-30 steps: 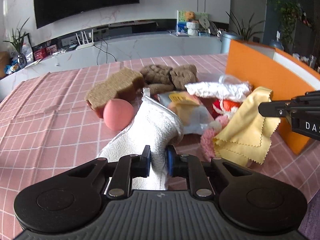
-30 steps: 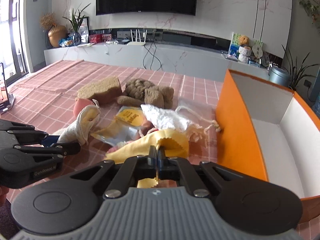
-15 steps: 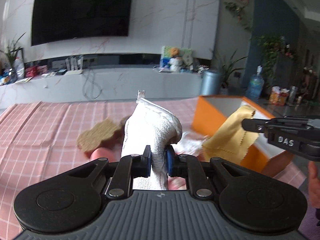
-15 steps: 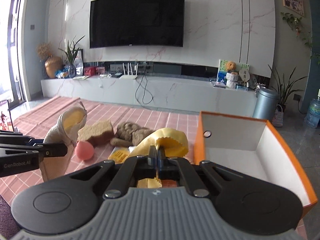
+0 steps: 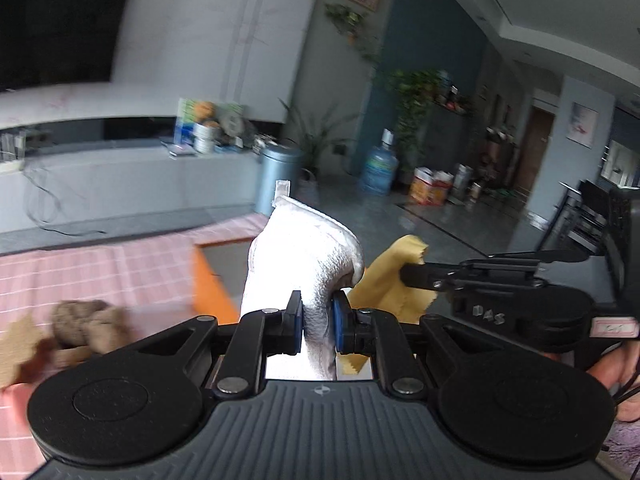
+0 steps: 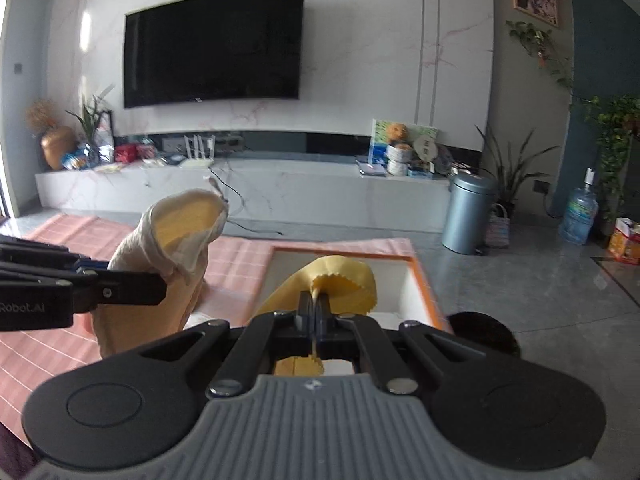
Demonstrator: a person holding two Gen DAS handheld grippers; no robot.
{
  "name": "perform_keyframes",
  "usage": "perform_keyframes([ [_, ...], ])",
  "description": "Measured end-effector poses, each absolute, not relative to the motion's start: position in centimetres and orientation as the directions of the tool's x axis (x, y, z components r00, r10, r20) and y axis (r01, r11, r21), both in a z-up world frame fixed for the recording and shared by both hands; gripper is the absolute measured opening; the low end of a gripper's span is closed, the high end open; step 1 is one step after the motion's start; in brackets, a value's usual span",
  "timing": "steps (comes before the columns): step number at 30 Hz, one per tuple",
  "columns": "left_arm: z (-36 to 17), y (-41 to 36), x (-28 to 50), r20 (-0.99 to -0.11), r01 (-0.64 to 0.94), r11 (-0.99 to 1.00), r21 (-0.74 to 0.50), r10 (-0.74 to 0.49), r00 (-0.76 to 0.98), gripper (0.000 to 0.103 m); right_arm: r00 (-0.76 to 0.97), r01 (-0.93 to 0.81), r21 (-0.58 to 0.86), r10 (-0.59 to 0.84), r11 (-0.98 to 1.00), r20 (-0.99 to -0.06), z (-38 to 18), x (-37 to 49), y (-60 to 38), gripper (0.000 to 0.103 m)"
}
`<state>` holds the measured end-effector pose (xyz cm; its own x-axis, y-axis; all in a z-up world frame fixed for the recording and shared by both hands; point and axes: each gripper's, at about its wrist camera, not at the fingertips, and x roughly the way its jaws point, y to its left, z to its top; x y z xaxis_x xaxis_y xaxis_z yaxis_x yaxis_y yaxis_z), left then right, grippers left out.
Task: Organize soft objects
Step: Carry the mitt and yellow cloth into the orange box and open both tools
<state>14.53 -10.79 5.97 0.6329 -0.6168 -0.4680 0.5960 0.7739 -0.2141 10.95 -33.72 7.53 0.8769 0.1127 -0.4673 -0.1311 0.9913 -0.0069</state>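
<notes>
left gripper (image 5: 317, 322) clamps limp white terry mitt (image 5: 304, 264) mid-body | right gripper (image 6: 317, 312) pinches thin yellow pinked-edge cloth (image 6: 340, 280) (light, floppy; likely slips if loosened)

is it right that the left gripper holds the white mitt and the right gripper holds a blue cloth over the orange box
Not quite: the cloth in the right gripper is yellow, as the right wrist view shows. The left gripper does hold the white mitt, near the orange box.
</notes>
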Motion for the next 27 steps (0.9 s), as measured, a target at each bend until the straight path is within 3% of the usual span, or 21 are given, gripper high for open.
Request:
perform_keyframes([
  [7,2.8,-16.3,18.9,-0.563,0.624,0.747,-0.228,-0.624,0.542,0.016,0.805,-0.065,-0.051,0.022,0.997,-0.593,5.4,14.0,-38.5,0.000],
  [17,-2.0,-19.9,23.0,-0.746,0.610,0.762,-0.217,-0.532,0.400,0.016,0.681,-0.100,-0.048,0.033,0.994,-0.732,0.1,19.0,-40.9,0.000],
  [27,-2.6,-21.1,22.2,-0.825,0.610,0.778,-0.150,-0.439,0.357,0.020,0.594,-0.146,-0.026,0.066,0.989,-0.801,-3.0,20.1,-41.1,0.001],
])
